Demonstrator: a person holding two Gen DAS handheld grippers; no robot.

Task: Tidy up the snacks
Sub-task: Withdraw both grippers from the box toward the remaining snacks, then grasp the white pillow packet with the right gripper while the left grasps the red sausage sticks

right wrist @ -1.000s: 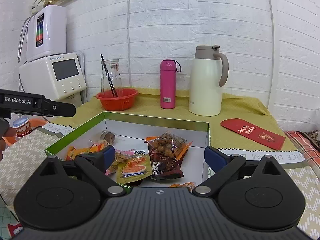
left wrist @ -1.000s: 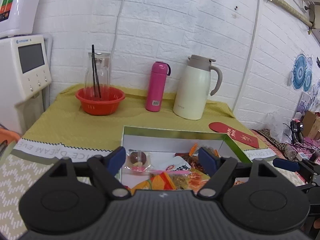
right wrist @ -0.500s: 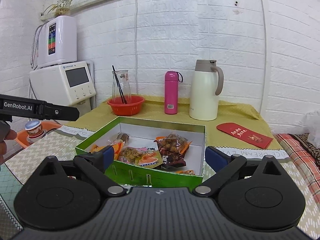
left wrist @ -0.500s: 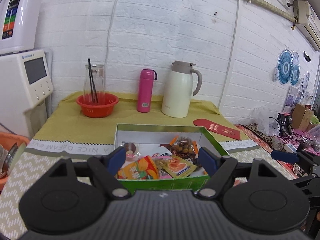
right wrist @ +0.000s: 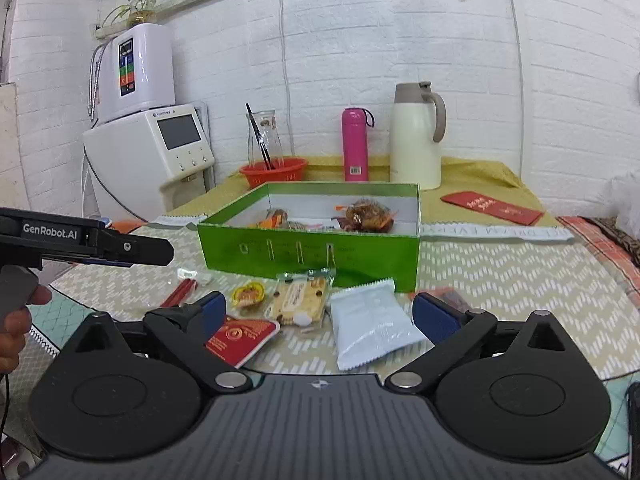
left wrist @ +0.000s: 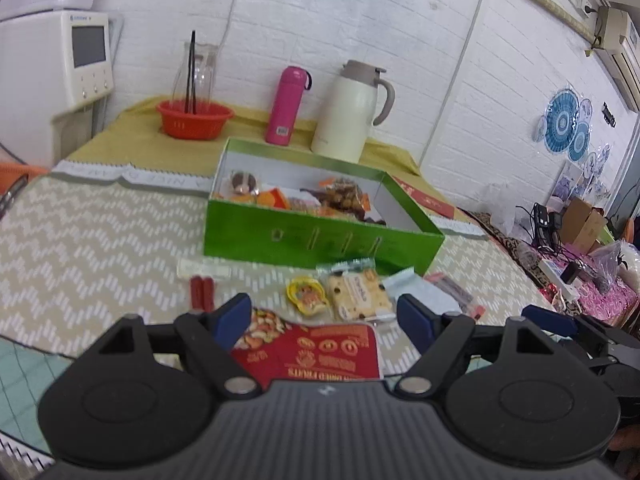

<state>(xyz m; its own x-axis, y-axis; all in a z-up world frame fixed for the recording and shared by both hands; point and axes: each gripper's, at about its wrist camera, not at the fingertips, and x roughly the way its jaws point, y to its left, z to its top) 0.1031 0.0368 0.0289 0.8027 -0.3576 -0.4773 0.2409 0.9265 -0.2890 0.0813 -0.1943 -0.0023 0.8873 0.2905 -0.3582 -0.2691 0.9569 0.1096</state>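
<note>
My right gripper, jaws wide and empty, faces the pale-blue packet at one o'clock, long axis running away.

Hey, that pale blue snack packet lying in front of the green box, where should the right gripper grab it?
Grip the pale blue packet across its narrow width at mid-body, coming from above. It lies flat and apart from the biscuit pack, and the open right gripper already straddles it.
</note>
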